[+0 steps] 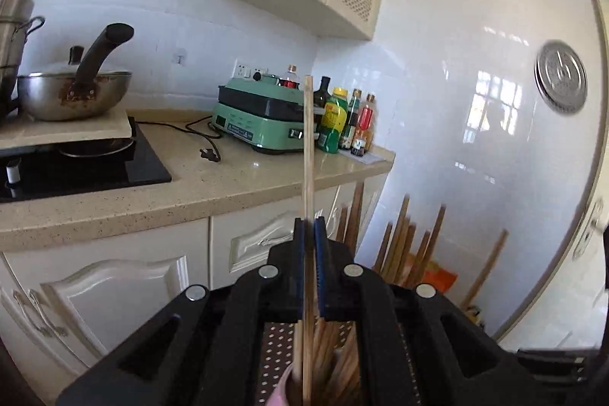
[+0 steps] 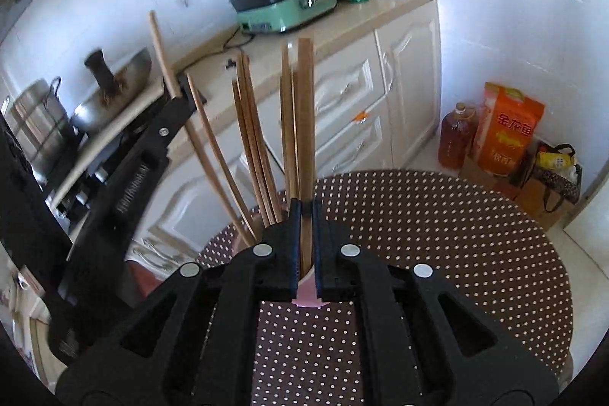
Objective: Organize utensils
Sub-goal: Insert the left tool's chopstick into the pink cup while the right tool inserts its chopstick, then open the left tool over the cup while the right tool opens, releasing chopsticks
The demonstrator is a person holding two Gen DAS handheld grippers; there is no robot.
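Observation:
My left gripper (image 1: 309, 221) is shut on a single light wooden chopstick (image 1: 308, 147) that stands upright between its fingers. It shows in the right wrist view (image 2: 182, 87) at the left, holding that chopstick (image 2: 160, 48). Below it a bundle of several chopsticks (image 2: 262, 147) stands fanned out in a pink cup (image 2: 307, 292) on the polka-dot table (image 2: 437, 234). My right gripper (image 2: 305, 206) is shut on the cup's rim together with one or two chopsticks (image 2: 304, 109). The cup is mostly hidden by the fingers.
A beige counter (image 1: 228, 189) holds a green appliance (image 1: 262, 118), sauce bottles (image 1: 342, 120), a wok (image 1: 72, 94) and a black cooktop (image 1: 87, 170). White cabinet doors (image 2: 350, 94) are below. An oil jug (image 2: 456, 136), an orange bag (image 2: 508, 128) and a tote (image 2: 555, 174) stand on the floor.

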